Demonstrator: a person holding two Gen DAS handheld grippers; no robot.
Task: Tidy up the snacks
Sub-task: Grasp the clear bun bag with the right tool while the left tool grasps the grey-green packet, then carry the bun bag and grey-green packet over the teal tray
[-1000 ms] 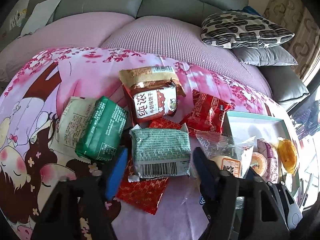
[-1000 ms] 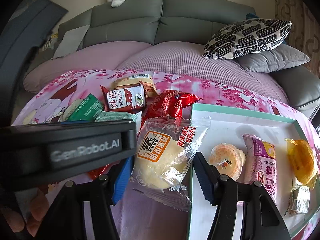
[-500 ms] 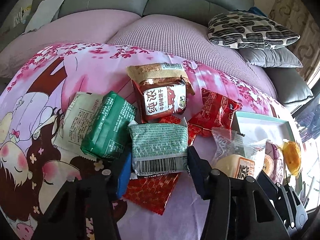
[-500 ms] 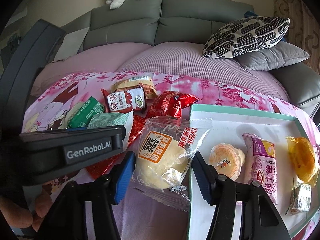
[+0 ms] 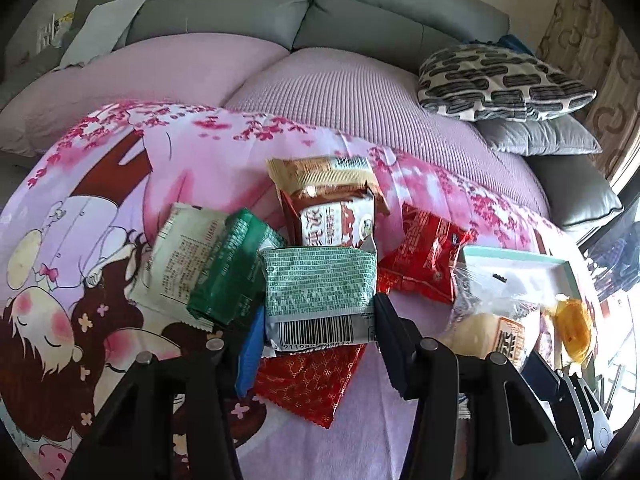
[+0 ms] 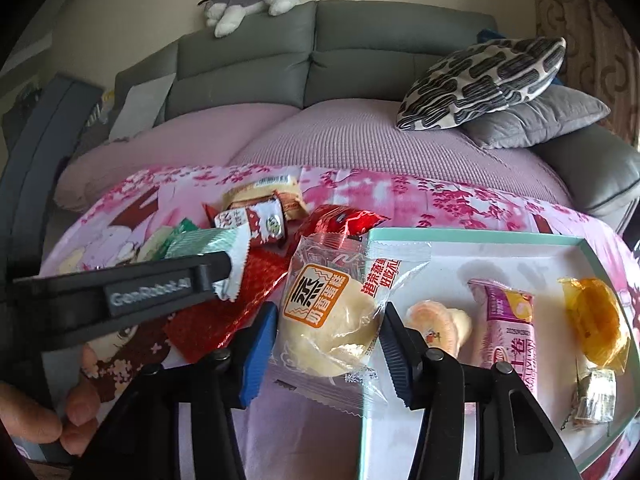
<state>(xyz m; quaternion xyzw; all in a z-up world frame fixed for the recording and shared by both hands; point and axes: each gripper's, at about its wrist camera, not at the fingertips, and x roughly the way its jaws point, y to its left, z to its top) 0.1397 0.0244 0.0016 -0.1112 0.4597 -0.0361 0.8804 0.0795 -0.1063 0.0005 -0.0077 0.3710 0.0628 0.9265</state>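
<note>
My left gripper [image 5: 316, 328] is closed around a pale green barcode packet [image 5: 320, 292] and grips its sides above a flat red packet [image 5: 308, 380]. In the right wrist view the left gripper's finger [image 6: 160, 284] holds that green packet [image 6: 208, 244] slightly lifted. My right gripper [image 6: 328, 340] is closed against a clear-wrapped steamed cake [image 6: 328, 316] that overlaps the tray rim. The teal-rimmed white tray [image 6: 480, 236] holds a round jelly cup [image 6: 436, 324], a purple roll packet [image 6: 508, 320] and a yellow wrapped snack [image 6: 596, 320].
A dark green packet [image 5: 232, 276], a white packet [image 5: 180, 260], a brown milk biscuit packet [image 5: 332, 204] and a red packet [image 5: 424, 256] lie on the pink floral cloth. A grey sofa with patterned cushions [image 6: 480, 80] stands behind. A hand [image 6: 60, 412] is at the lower left.
My left gripper moved forward and closed on the pale green packet, which now tilts up. My right gripper narrowed onto the steamed cake and has shifted it slightly.
</note>
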